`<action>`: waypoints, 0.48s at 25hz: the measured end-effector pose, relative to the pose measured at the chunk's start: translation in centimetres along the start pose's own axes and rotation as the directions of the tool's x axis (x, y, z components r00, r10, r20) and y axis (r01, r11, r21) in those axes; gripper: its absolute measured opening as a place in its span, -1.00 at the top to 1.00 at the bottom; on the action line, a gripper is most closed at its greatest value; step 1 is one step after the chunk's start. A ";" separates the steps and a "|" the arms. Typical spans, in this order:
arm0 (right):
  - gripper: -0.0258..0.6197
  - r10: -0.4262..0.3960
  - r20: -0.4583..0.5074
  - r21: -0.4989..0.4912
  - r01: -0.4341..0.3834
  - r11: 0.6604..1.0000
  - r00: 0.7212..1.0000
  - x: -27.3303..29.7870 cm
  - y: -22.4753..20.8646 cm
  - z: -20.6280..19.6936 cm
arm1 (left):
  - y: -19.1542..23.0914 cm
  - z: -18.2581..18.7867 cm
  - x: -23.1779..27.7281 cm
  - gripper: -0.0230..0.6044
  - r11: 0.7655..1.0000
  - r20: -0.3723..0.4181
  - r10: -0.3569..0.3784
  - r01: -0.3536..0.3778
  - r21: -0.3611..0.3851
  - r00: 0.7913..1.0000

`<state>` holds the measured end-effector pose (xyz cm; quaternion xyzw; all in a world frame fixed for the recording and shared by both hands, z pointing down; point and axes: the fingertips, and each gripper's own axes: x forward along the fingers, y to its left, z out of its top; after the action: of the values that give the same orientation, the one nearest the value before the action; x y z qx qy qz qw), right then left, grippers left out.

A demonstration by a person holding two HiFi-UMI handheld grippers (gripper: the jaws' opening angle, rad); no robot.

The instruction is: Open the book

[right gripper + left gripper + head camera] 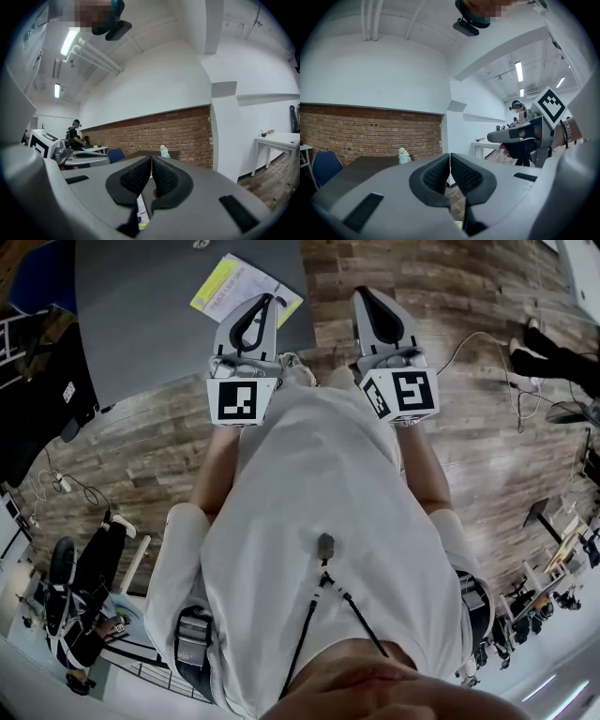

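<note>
The book (246, 289), closed, with a yellow and white cover, lies on the near part of the dark grey table (150, 306). My left gripper (271, 299) hovers over the book's right edge, held level, jaws shut with nothing between them. To its right, my right gripper (362, 292) is over the wooden floor just past the table's edge, also shut and empty. In the left gripper view the pads (440, 173) meet at the tips of the left gripper (450, 155). In the right gripper view, a sliver of the book (140, 212) shows below the shut right gripper (151, 158).
A small pale green figure (403, 156) stands at the table's far end before a brick wall (370, 131). A blue chair (323, 166) is at the table's left. A white table (279, 140) stands on the right. Cables (487, 352) cross the floor; a seated person (84, 596) is behind.
</note>
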<state>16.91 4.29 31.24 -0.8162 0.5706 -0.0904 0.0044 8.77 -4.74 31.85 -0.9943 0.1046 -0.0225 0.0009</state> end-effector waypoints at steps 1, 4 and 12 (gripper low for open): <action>0.81 0.013 0.000 -0.004 -0.013 1.000 1.000 0.5 0.3 0.1 | 0.4 0.0 -0.2 0.85 1.000 -0.001 0.010 -0.010 0.001 1.000; 0.80 0.053 -0.015 -0.023 -0.054 0.998 0.998 2.2 1.5 0.3 | 2.0 -0.3 -1.1 0.85 0.999 -0.010 0.051 -0.051 -0.016 0.999; 0.80 0.200 -0.047 -0.045 -0.202 0.978 0.979 6.9 5.4 0.1 | 6.3 -1.3 -3.8 0.85 0.981 -0.029 0.189 -0.190 -0.029 0.981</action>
<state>14.20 -4.00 31.51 -0.7521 0.6522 -0.0926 -0.0190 3.67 -10.06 32.94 -0.9793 0.1992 -0.0338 -0.0143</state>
